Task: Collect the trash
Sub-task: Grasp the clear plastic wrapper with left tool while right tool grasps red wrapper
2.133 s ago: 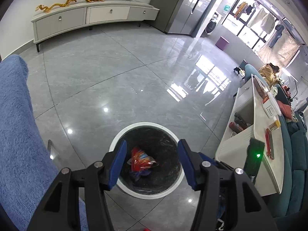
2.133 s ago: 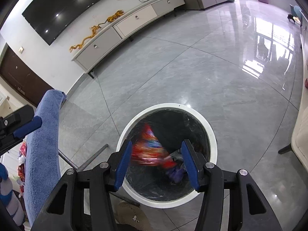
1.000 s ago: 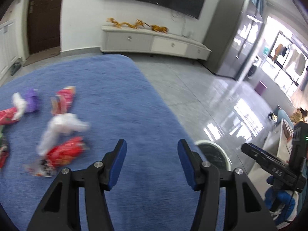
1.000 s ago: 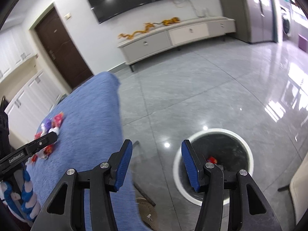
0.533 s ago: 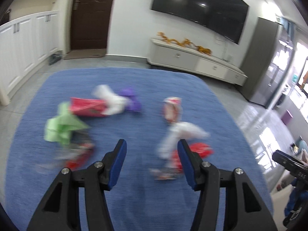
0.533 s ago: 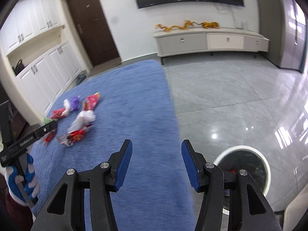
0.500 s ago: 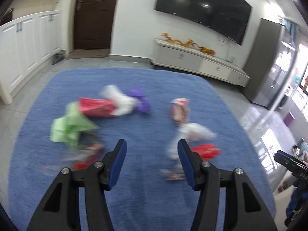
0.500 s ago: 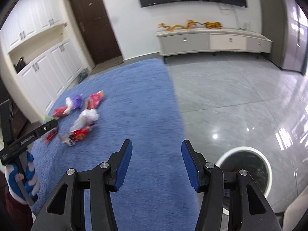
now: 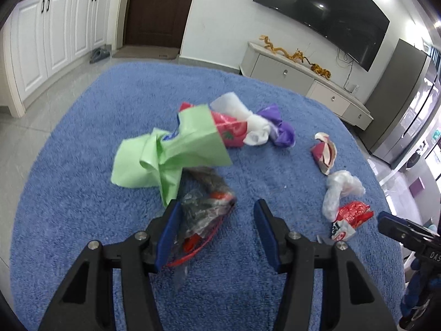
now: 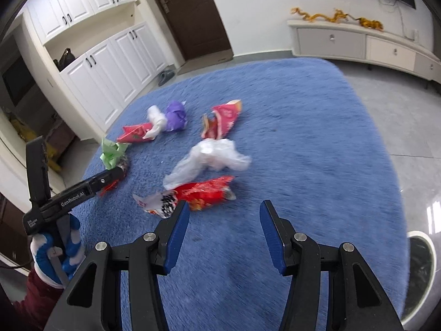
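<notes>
Trash lies scattered on a blue rug (image 9: 82, 127). My left gripper (image 9: 217, 231) is open, its left finger touching a clear and dark crumpled wrapper (image 9: 206, 207), just below a green plastic bag (image 9: 165, 154). Beyond lie a red packet (image 9: 231, 132), white tissue (image 9: 248, 118) and a purple wrapper (image 9: 278, 127). My right gripper (image 10: 224, 234) is open and empty, just short of a red and white snack wrapper (image 10: 198, 193) and a clear plastic bag (image 10: 212, 157). A torn red packet (image 10: 223, 118) lies further off.
The round white-rimmed bin (image 10: 421, 273) stands on the grey tile floor at the rug's right edge. White cabinets (image 10: 104, 63), a dark door (image 10: 187, 11) and a low TV console (image 10: 363, 41) line the walls. The left gripper's body (image 10: 71, 193) shows in the right wrist view.
Both grippers have swung from above the bin back over the rug and closed in on the trash. The left now reaches the dark wrapper, the right nears the red wrapper.
</notes>
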`<state>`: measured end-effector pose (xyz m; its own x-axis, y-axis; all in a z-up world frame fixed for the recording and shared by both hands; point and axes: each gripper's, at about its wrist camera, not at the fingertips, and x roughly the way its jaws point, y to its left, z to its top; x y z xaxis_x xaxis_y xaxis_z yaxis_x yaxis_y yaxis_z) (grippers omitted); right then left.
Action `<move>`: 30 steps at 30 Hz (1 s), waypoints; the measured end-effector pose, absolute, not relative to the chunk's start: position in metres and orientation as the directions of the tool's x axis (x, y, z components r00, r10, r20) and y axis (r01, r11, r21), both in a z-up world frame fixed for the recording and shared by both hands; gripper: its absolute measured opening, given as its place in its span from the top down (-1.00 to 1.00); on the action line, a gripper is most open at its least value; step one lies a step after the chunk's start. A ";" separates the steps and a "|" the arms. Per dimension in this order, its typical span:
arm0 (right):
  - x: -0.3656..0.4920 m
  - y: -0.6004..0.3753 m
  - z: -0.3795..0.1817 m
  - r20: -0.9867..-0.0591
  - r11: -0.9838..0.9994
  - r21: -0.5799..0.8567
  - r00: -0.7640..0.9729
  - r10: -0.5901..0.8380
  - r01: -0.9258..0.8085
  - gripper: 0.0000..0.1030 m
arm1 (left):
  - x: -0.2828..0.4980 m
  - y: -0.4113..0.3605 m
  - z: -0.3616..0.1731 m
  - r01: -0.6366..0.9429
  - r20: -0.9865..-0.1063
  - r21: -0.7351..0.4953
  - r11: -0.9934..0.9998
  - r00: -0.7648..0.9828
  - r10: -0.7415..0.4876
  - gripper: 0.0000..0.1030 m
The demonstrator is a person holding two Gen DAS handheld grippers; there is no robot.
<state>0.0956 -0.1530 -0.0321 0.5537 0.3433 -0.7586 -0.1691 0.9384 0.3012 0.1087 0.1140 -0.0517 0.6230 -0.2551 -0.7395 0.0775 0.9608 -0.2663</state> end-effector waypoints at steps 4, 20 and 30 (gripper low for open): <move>0.108 -0.144 -0.042 -0.759 0.925 0.342 0.533 0.375 -0.163 -0.03 | 0.110 0.110 -0.053 0.109 -0.732 -0.281 0.953 0.619 -0.287 0.15; 0.112 -0.145 -0.059 -0.713 0.881 0.451 0.536 0.452 -0.143 0.72 | 0.075 0.073 -0.051 0.190 -0.737 -0.276 0.942 0.587 -0.335 0.66; 0.077 -0.176 -0.038 -0.643 0.864 0.477 0.606 0.468 -0.161 0.81 | 0.043 0.058 -0.038 0.186 -0.735 -0.287 0.940 0.586 -0.340 0.68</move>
